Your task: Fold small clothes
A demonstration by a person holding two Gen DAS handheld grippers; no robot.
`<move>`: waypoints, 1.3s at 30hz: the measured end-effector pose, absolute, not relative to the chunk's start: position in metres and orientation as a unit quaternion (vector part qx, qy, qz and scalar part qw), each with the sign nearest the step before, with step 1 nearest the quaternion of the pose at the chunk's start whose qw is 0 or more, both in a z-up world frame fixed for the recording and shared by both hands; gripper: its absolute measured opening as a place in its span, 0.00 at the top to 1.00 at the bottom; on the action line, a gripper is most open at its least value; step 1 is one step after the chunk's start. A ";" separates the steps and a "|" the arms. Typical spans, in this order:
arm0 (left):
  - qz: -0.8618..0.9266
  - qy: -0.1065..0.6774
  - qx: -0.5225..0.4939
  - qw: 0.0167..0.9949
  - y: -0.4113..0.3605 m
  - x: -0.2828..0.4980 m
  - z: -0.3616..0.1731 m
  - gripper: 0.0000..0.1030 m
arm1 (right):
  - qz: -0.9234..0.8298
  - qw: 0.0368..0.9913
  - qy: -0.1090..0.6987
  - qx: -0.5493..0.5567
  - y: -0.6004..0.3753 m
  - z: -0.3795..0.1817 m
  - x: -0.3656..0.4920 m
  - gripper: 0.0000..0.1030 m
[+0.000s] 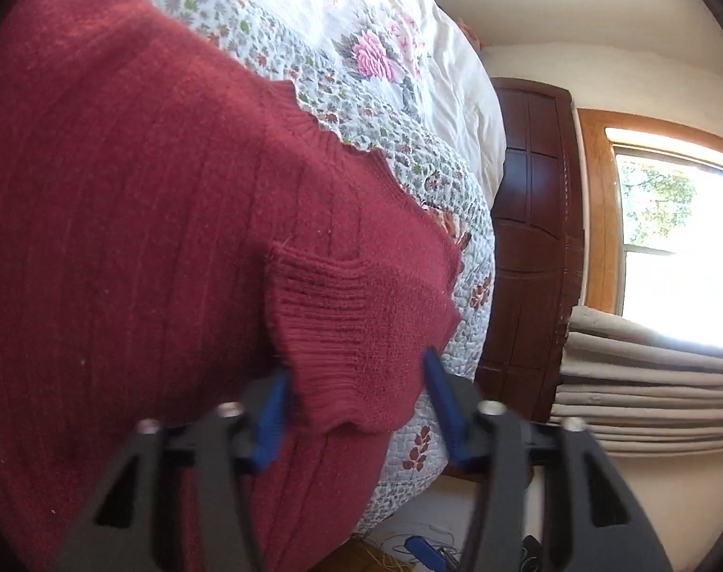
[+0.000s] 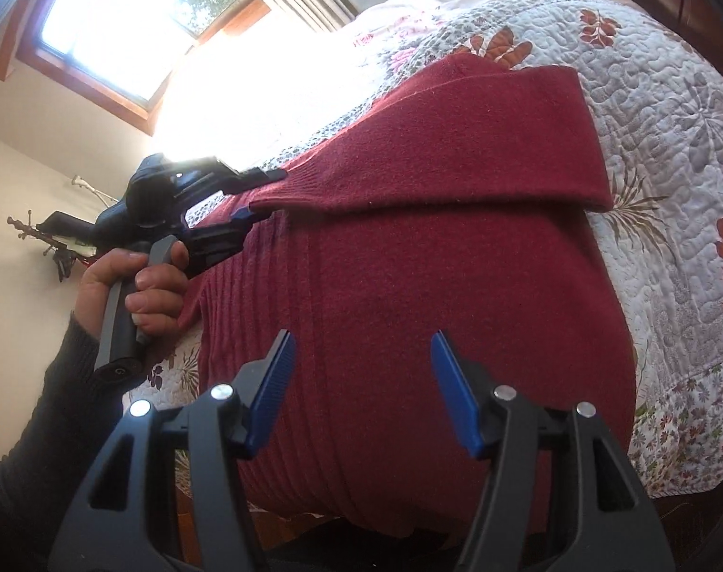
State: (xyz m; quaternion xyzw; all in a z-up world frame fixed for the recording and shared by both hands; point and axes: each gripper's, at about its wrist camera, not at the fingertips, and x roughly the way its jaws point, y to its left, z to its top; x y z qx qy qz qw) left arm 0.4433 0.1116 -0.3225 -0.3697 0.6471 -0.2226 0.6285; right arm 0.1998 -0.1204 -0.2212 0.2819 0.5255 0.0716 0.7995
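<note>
maroon sweater spread on quilted bed, near its edge | left claw jaws apart around sleeve cuff | right claw jaws apart above sweater, holding nothing

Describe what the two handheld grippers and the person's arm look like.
Both the left gripper and right gripper are black plastic frames with ridged blue finger pads and silver pivot bolts. The left one has a grey handle. The arm wears a dark knit sleeve.
</note>
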 end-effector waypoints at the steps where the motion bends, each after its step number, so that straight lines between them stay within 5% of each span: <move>1: -0.217 0.650 -0.364 0.631 0.113 0.444 -0.323 0.91 | 0.072 0.799 0.524 0.284 -0.119 -0.220 0.196 0.42; 19: -0.282 0.555 -0.306 0.720 0.189 0.468 -0.195 0.94 | 0.073 0.787 0.533 0.302 -0.112 -0.224 0.181 0.42; 39: -0.189 0.611 -0.327 0.695 0.269 0.457 -0.322 0.94 | 0.079 0.782 0.546 0.288 -0.102 -0.225 0.191 0.42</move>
